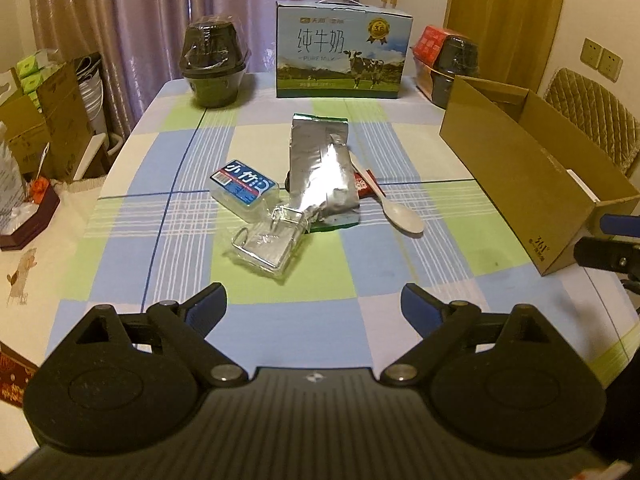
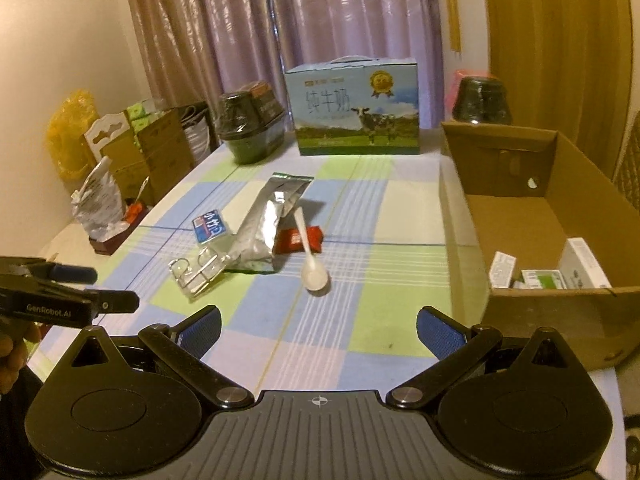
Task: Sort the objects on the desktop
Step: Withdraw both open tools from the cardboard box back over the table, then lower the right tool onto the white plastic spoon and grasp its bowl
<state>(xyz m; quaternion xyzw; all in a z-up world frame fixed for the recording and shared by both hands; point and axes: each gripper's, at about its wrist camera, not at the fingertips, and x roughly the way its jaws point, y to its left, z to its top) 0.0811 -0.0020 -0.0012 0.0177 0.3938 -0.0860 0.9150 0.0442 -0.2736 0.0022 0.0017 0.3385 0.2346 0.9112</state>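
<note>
On the checked tablecloth [image 1: 120, 256] lie a silver foil bag [image 1: 320, 172] [image 2: 264, 228], a clear plastic box with a blue label [image 1: 244, 186] [image 2: 210, 230], a clear wrapper with a metal wire frame [image 1: 266, 246] [image 2: 196, 272], a white spoon [image 1: 392, 204] [image 2: 310, 256] and a red packet [image 1: 366, 188] [image 2: 300, 240]. An open cardboard box [image 1: 520, 176] [image 2: 532, 216] at the right holds small cartons [image 2: 560, 272]. My left gripper [image 1: 314, 294] [image 2: 112, 288] is open, empty, just short of the wrapper. My right gripper [image 2: 319, 316] [image 1: 592, 236] hangs open and empty before the spoon.
A milk carton case [image 1: 342, 52] stands at the table's far edge between two stacks of black bowls [image 1: 214, 64] [image 1: 456, 68]. A padded chair [image 1: 592, 112] is behind the cardboard box. Boxes and bags [image 1: 48, 120] crowd the floor at the left.
</note>
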